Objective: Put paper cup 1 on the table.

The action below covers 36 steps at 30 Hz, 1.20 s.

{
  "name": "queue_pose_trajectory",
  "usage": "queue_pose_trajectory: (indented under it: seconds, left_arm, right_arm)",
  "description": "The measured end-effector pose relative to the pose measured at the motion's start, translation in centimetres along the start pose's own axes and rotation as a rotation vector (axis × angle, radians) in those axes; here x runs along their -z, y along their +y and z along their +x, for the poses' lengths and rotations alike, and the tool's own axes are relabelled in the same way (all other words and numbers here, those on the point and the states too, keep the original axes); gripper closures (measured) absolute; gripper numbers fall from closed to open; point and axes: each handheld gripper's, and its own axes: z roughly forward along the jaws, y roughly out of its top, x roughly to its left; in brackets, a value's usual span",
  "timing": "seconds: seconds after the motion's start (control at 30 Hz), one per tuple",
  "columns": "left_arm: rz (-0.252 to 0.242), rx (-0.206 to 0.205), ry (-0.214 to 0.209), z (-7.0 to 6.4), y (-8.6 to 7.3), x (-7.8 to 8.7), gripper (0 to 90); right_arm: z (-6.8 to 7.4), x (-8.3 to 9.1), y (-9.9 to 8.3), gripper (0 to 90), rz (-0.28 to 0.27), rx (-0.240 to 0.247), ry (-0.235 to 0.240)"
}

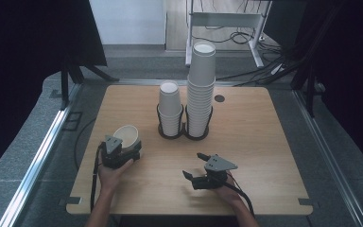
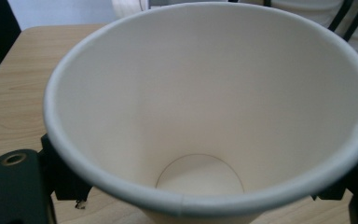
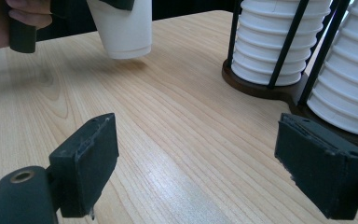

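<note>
- Left gripper — jaws clamped on a single white paper cup, gripping its sides; the cup's mouth is up and tilted toward the person.
- Cup is at the table's left-front; in the right gripper view it looks lifted just clear of the wood — the shadow suggests a gap, hard to confirm.
- Right gripper — jaws spread wide, empty, low over the table, right of the cup.
- Two cup stacks, short and tall, sit in a dark holder at table centre, behind both grippers.
</note>
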Motion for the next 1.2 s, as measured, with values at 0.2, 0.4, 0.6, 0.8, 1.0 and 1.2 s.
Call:
queue_pose_trajectory:
  seconds: [0.2, 0.4, 0.6, 0.8, 1.0, 1.2]
  left_arm:
    - [0.022, -0.008, 0.033, 0.2, -0.6, -0.6, 13.9]
    - [0.035, -0.005, 0.072, 0.2, -0.9, -1.0, 13.0]
    - [0.041, -0.029, 0.088, 0.0, -1.0, -1.1, 12.7]
    - [0.068, -0.048, 0.064, -0.4, -1.1, -1.3, 3.8]
    - [0.070, -0.066, 0.074, -0.5, -1.0, -0.3, 0.5]
    - [0.070, -0.069, 0.077, -0.3, -1.5, 1.5, 0.0]
  right_arm:
    - [0.0, 0.0, 0.0, 13.2, 0.001, 0.001, 0.001]
    - [0.0, -0.1, -0.1, 13.2, 0.007, 0.001, 0.003]
    - [0.1, -0.2, -0.1, 13.2, 0.012, 0.005, 0.005]
    - [0.2, -0.2, -0.2, 13.2, 0.013, 0.007, 0.011]
    - [0.2, -0.3, -0.2, 13.2, 0.017, 0.007, 0.017]
    - [0.4, -0.5, -0.2, 13.2, 0.020, 0.013, 0.026]
